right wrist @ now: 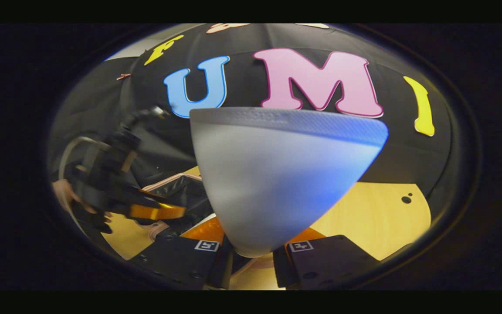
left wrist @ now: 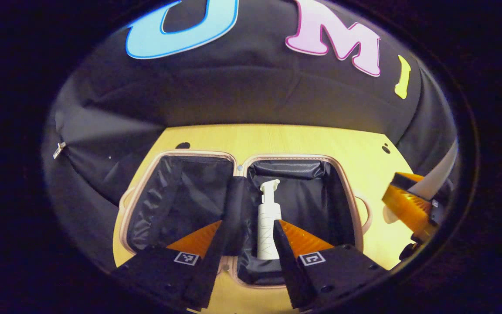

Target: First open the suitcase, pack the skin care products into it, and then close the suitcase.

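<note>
1. Left gripper view: suitcase (left wrist: 242,209) lies fully open and flat on the wooden table (left wrist: 364,148), two dark-lined halves side by side, hinge strip between them.
2. Same view: one white pump bottle (left wrist: 269,222) lies in the right-hand half, pump head pointing away toward the wall. So one product is packed.
3. Left gripper (left wrist: 247,229) hovers above the suitcase near its front edge; jaws spread wide, nothing between them. The bottle shows through the gap but sits well below, untouched.
4. Same view, far right edge: right gripper (left wrist: 412,205) comes in over the table just beside the suitcase, with something pale clamped in it; only an edge is visible here.
5. Right gripper view: right gripper (right wrist: 253,250) jaws closed onto the narrow bottom end of a large white tube (right wrist: 277,174), which flares out to a ridged, crimped flat end at top. Both fingers look pressed against it, so the hold looks firm.
6. Same view, left side: the left gripper (right wrist: 155,211) and the hand holding it are seen farther off, over a corner of the open suitcase (right wrist: 177,185).
7. Step judged: mid-packing. Opening is done, one bottle is in, the tube is on its way, closing is not started.
8. Next move calls for carrying the tube over a half with free room, lowering it, then opening the jaws. Left gripper should stay clear of the drop spot. Whether more products remain outside, cannot tell.
</note>
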